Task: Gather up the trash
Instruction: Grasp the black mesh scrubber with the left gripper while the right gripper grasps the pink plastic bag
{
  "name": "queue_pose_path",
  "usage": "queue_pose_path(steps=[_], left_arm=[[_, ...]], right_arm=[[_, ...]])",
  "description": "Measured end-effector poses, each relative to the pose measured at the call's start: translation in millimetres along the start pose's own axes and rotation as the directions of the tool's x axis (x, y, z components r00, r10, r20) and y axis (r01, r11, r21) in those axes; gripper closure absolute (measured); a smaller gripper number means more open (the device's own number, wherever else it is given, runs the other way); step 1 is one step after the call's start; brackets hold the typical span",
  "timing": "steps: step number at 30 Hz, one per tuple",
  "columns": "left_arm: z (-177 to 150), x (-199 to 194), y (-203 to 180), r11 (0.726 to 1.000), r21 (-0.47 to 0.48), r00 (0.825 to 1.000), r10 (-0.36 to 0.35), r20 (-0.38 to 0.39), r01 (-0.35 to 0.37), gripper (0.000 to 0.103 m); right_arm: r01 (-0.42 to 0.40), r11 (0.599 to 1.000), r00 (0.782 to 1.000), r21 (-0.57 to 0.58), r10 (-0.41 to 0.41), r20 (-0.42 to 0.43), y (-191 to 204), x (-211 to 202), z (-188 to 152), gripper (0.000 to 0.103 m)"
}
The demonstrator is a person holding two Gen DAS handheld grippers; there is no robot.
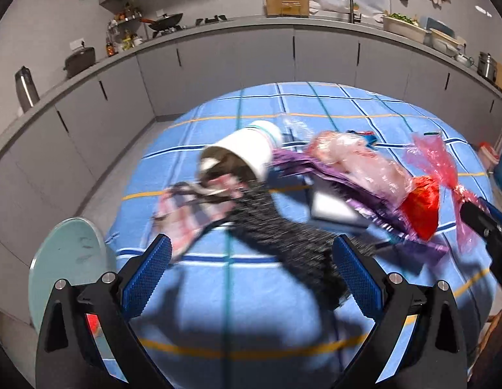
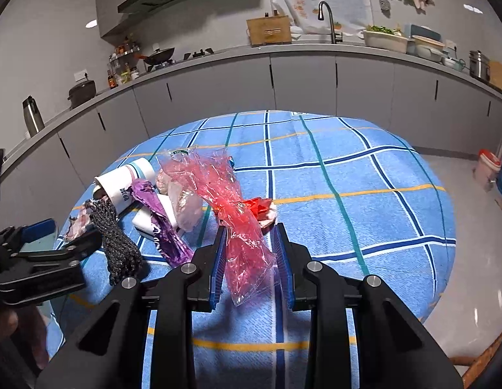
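Note:
A heap of trash lies on the blue checked tablecloth: a tipped white paper cup, a dark speckled cord bundle, a purple wrapper, pale plastic bags and a red-pink cellophane wrapper. My left gripper is open, its jaws on either side of the cord bundle's near end. My right gripper has its jaws close around the cellophane wrapper, with a gap still showing at each pad.
A pale green round lid or bin stands at the table's left edge. Grey kitchen cabinets and a counter with a sink, pots and a wok run behind. A red-lidded container sits on the floor at right.

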State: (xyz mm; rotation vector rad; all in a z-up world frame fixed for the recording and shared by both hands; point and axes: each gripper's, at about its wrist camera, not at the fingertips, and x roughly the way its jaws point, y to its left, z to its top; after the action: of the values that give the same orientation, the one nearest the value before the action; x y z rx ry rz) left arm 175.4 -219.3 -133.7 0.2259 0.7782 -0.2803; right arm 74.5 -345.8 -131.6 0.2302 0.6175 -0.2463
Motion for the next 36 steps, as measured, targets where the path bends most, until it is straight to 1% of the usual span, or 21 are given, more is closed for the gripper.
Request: queue_pose_path(steps=[2, 4, 7, 8, 9, 10, 11, 12, 13, 15, 17, 20, 25, 28, 30, 36], left_arm=[[0, 9, -9, 1.000, 0.015, 1.000, -0.013, -0.023, 0.013, 0.006], [-6, 21, -17, 0.999, 0.047, 0.998, 0.000, -0.061, 0.003, 0.006], [-9, 26, -15, 0.999, 0.035, 0.998, -0.019, -0.062, 0.021, 0.006], [-8, 26, -15, 0.999, 0.038, 0.998, -0.023, -0.061, 0.025, 0.010], [-8, 25, -16, 0.998, 0.046, 0.997, -0.041, -0.062, 0.043, 0.023], [-9, 24, -19, 0.996, 0.055, 0.996, -0.063, -0.066, 0.066, 0.027], [-9, 23, -21, 0.995, 0.065, 0.995, -0.075, -0.067, 0.080, 0.037], [-10, 20, -26, 0.992, 0.081, 0.993, -0.096, -0.068, 0.101, 0.049], [-10, 19, -30, 0.989, 0.091, 0.991, -0.110, -0.072, 0.116, 0.056], [-11, 14, -37, 0.984, 0.119, 0.990, -0.123, -0.069, 0.131, 0.078], [-12, 11, -38, 0.982, 0.124, 0.988, -0.138, -0.073, 0.146, 0.089], [-14, 4, -33, 0.980, 0.129, 0.987, -0.146, -0.065, 0.153, 0.093], [-16, -21, -21, 0.977, 0.141, 0.988, -0.155, -0.027, 0.157, 0.093], [-19, -35, -17, 0.977, 0.157, 0.989, -0.147, -0.002, 0.146, 0.093], [-20, -41, -11, 0.977, 0.154, 0.989, -0.147, 0.003, 0.145, 0.093], [-19, -61, 5, 0.984, 0.145, 0.992, -0.114, 0.049, 0.106, 0.093]], right_arm=[[-0.003, 1.000, 1.000, 0.007, 0.003, -0.003, -3, 1, -1, 0.073], [0.000, 1.000, 1.000, 0.004, 0.000, 0.002, -3, 1, -2, 0.073], [-0.010, 1.000, 1.000, 0.004, 0.010, -0.001, -2, 1, -2, 0.073], [-0.012, 1.000, 1.000, 0.003, 0.012, -0.003, -1, 2, -3, 0.073], [-0.014, 1.000, 1.000, 0.003, 0.014, -0.006, 0, 2, -4, 0.073], [-0.017, 1.000, 1.000, 0.002, 0.017, -0.007, 1, 2, -5, 0.073], [-0.017, 1.000, 1.000, 0.001, 0.017, -0.006, 2, 1, -5, 0.073], [-0.017, 1.000, 1.000, 0.000, 0.017, -0.005, 2, 1, -6, 0.073], [-0.019, 1.000, 1.000, 0.002, 0.019, -0.004, 3, 0, -6, 0.073], [-0.020, 1.000, 1.000, -0.002, 0.020, 0.000, 4, -2, -5, 0.073], [-0.020, 1.000, 1.000, -0.004, 0.020, 0.004, 6, -4, -5, 0.073], [-0.018, 1.000, 1.000, -0.004, 0.018, 0.010, 7, -8, -5, 0.073], [-0.023, 1.000, 1.000, -0.008, 0.023, 0.021, 12, -13, -4, 0.073], [-0.030, 0.999, 0.999, -0.013, 0.030, 0.030, 16, -18, -3, 0.073], [-0.033, 0.999, 0.999, -0.015, 0.033, 0.036, 18, -21, -3, 0.073], [-0.040, 0.999, 0.998, -0.023, 0.041, 0.051, 26, -29, 0, 0.073]])
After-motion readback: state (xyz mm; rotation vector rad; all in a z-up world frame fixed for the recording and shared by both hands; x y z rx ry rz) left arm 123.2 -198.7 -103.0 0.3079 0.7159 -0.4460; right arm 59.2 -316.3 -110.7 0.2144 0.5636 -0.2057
